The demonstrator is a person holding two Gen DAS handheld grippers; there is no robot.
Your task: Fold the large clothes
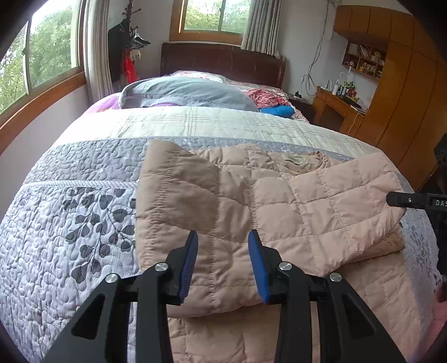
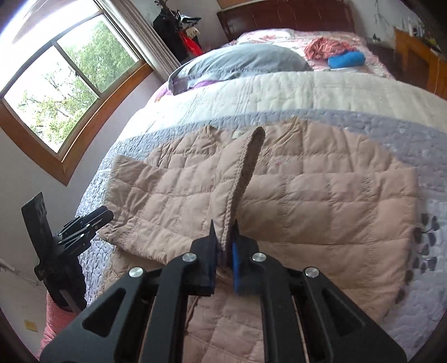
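Left wrist view: nearest the camera, the left gripper points down at a pinkish-beige quilted jacket spread on a bed. Its blue-padded jaws stand apart, with the folded edge of the jacket lying beneath and between them; the pads do not appear to press the fabric, so this gripper is released. A flap of the jacket, likely a sleeve or side panel, is folded over on the left half of the garment. At the right edge, the black tip of the right gripper reaches in over the jacket's right side.

Right wrist view: the right gripper is clenched on a raised ridge of the jacket, a stitched hem that stands up from between the pads and runs away toward the collar. The rest of the jacket lies flat on either side of that ridge. At the near left, the left gripper shows beside the jacket's left edge.

The jacket lies on the near part of a grey and lilac quilted bedspread with a dark leaf pattern. Farther along the bed sits a grey pillow, then a small blue bundle and red patterned cloth. At the far end is a dark wooden headboard under a window, with wooden cupboards at the far right.
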